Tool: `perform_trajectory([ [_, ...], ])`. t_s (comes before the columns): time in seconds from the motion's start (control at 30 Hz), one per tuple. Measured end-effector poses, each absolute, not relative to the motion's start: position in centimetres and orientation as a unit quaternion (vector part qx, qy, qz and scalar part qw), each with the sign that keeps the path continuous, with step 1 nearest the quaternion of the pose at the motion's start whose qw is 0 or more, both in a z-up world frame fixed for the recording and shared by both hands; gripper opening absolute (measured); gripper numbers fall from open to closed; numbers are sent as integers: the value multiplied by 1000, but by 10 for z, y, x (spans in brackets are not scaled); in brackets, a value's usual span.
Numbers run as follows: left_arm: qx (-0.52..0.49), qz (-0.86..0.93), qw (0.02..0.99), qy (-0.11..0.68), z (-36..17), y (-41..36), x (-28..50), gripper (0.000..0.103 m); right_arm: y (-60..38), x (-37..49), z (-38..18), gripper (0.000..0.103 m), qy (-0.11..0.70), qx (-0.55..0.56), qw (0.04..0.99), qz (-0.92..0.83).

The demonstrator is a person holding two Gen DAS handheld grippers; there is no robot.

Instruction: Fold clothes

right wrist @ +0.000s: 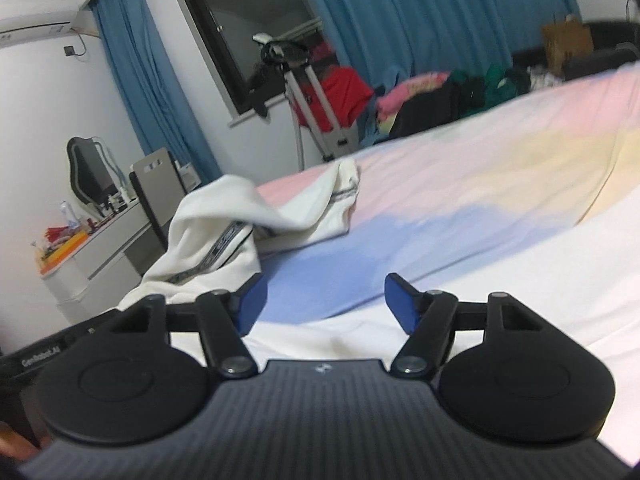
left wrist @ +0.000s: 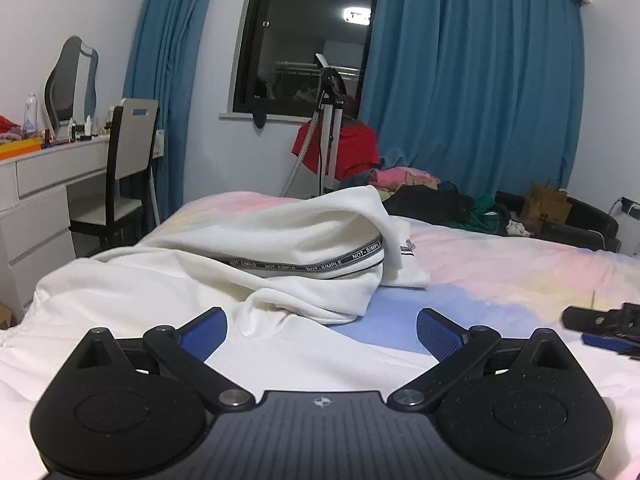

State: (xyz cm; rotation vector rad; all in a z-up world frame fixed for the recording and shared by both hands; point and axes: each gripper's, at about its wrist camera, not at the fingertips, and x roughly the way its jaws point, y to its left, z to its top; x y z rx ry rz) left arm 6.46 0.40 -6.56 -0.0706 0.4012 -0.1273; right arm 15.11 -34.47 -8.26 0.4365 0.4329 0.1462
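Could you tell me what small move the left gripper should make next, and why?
Probably ease the left gripper forward onto the nearest edge of the white garment. Its fingers are open and empty, and the garment lies crumpled on the bed just ahead, not yet folded.

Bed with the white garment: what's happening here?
A person holds a gripper in each hand over the bed. The left gripper and right gripper are both open and empty. The white garment, with its "NOT-SIMPLE" trim tape, lies crumpled and not yet folded, just ahead of the left gripper.
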Motion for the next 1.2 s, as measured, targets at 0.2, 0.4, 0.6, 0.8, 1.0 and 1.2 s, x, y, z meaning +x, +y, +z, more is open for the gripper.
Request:
perform_trajectory([
  [0.2, -67, -64, 973, 209, -72, 13, 66, 102, -335, 216, -106, 56, 273, 302, 910, 76],
  [0.4, -113, -61, 964, 233, -93, 30, 84, 102, -311, 307, -135, 55, 284, 383, 878, 51],
  [0.6, -183, -86, 944, 262, -117, 43, 106, 101, -292, 380, -169, 52, 271, 434, 859, -6],
  [0.8, -187, -115, 945, 241, -129, 47, 119, 101, -292, 415, -170, 12, 252, 433, 862, -73],
  [1.0, -190, -123, 944, 240, -130, 43, 127, 100, -342, 391, -131, 8, 196, 397, 891, -101],
  [1.2, -181, -126, 947, 232, -123, 35, 119, 100, -455, 336, -92, 8, 153, 368, 899, -182],
])
